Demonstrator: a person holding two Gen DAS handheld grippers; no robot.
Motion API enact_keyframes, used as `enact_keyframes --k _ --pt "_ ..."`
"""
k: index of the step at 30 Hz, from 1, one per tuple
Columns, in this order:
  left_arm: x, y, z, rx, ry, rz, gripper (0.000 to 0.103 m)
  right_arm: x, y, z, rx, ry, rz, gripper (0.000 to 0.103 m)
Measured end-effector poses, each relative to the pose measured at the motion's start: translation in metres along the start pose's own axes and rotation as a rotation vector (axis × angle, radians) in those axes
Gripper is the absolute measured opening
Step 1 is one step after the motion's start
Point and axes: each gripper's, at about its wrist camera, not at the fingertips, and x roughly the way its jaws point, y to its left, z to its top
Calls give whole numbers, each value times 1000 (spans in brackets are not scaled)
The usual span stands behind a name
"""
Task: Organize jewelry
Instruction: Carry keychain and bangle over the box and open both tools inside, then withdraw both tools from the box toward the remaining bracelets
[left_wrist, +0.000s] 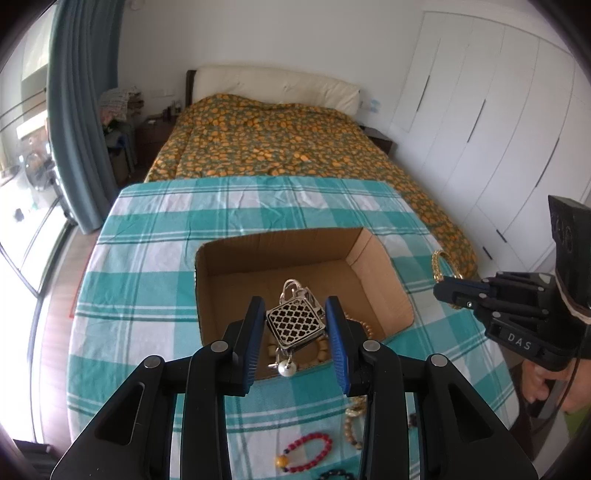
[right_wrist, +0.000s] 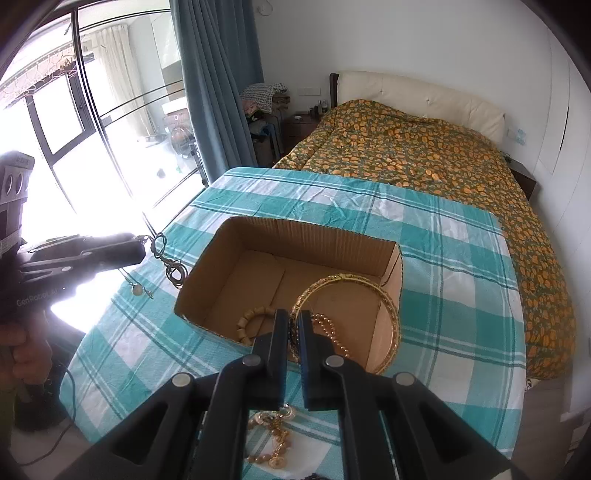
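In the left wrist view, an open cardboard box (left_wrist: 295, 258) sat on the bench (left_wrist: 147, 277), which was covered by a teal-and-white checked cloth. Inside the box, at its near wall, lay a wooden bead bracelet (left_wrist: 321, 349) and a strand of pale beads (left_wrist: 365, 328). The left hand-held gripper (left_wrist: 295, 325) hovered over the near edge of the box, its jaws clenched on a square silver filigree pendant (left_wrist: 295, 325); the pendant's chain (left_wrist: 293, 290) looped above it and a pearl drop (left_wrist: 286, 368) hung below. On the cloth near the bench's near edge lay a red bead bracelet (left_wrist: 308, 452) and, partly hidden behind the gripper arm, more beaded pieces (left_wrist: 352, 424). To the right of the box, the right hand-held gripper (left_wrist: 448, 291) held a gold bangle (left_wrist: 441, 264) above the cloth. A bed with an orange-patterned cover (left_wrist: 277, 140) stood beyond the bench's far edge.

In the right wrist view, the same box (right_wrist: 306, 236) held the wooden bead bracelet (right_wrist: 251, 321) and the pale bead strand (right_wrist: 330, 330) near its front wall. The right hand-held gripper (right_wrist: 293, 325) was clamped on the gold bangle (right_wrist: 388, 314), which stood up over the box's right front corner. Gold coin jewelry (right_wrist: 275, 439) lay on the cloth below the jaws. At the left, the left hand-held gripper (right_wrist: 142, 245) appeared against window glare with the chain (right_wrist: 170, 262) dangling from its tip; its jaw position could not be read here.
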Motion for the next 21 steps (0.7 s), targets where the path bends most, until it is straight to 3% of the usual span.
enact_keyframes --k 7,12,13,14,15,17,21 --pt "69 3 6 2 82 37 33 83 -22 18 -11 109 -62 7" --pt "103 5 4 3 120 29 35 121 -29 21 -15 126 -103 10" --pt "107 6 3 -6 119 38 38 124 -29 21 -3 121 -95 17" --pt "110 8 2 -18 116 48 48 124 -30 21 14 107 -86 36" --pt "110 10 1 -33 110 53 53 122 -31 20 36 82 -75 44" --pt "105 15 -2 -58 94 58 65 115 -31 18 71 36 -42 47" --pt "89 18 -13 -47 82 81 68 92 -30 2 111 -40 2 47"
